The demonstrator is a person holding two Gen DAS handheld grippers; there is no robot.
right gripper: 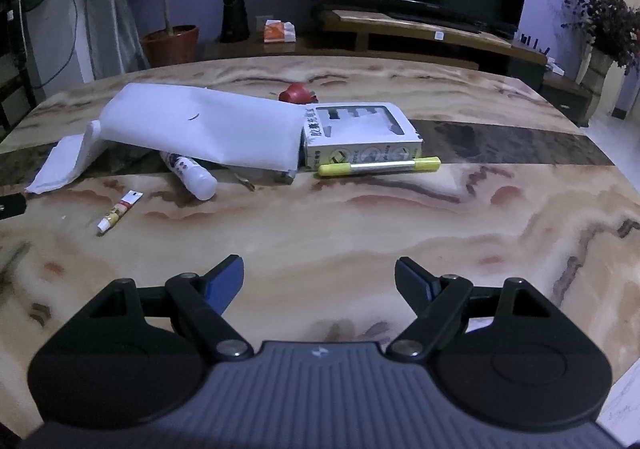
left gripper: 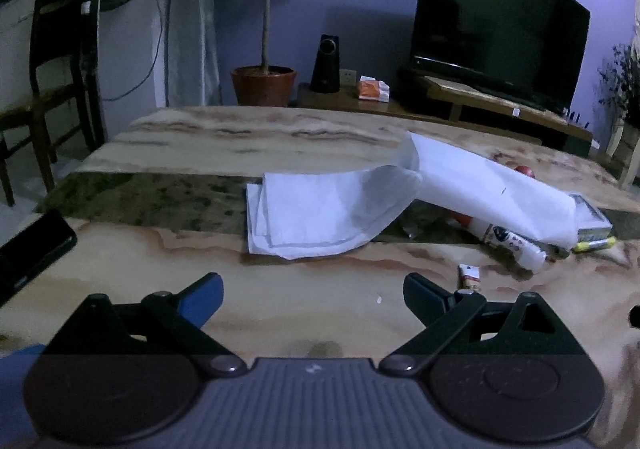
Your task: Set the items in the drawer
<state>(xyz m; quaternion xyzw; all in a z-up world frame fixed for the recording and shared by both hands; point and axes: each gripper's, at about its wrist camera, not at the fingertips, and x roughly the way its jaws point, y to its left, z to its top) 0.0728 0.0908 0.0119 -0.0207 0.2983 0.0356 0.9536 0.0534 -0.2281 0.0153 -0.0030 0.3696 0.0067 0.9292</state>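
Observation:
On the marble table [right gripper: 360, 225] lie white paper sheets [right gripper: 200, 129], partly draped over a white bottle [right gripper: 192, 175] and against a grey-white box [right gripper: 360, 133]. A yellow marker [right gripper: 378, 165] rests in front of the box, and a small tube [right gripper: 119, 212] lies apart at the left. A red object [right gripper: 296, 93] peeks out behind the paper. My right gripper [right gripper: 318, 281] hovers open over bare table, well short of them. In the left wrist view the paper [left gripper: 328, 209], bottle [left gripper: 512, 243], tube [left gripper: 469, 276] and marker [left gripper: 594, 245] lie ahead; my left gripper [left gripper: 314, 297] is open and holds nothing. No drawer is visible.
A dark phone [left gripper: 28, 249] lies at the table's left edge. Beyond the table stand a potted tree [left gripper: 264, 81], a black speaker [left gripper: 326, 65], a TV [left gripper: 496, 21] on a low wooden stand, and a wooden chair [left gripper: 52, 61] at the left.

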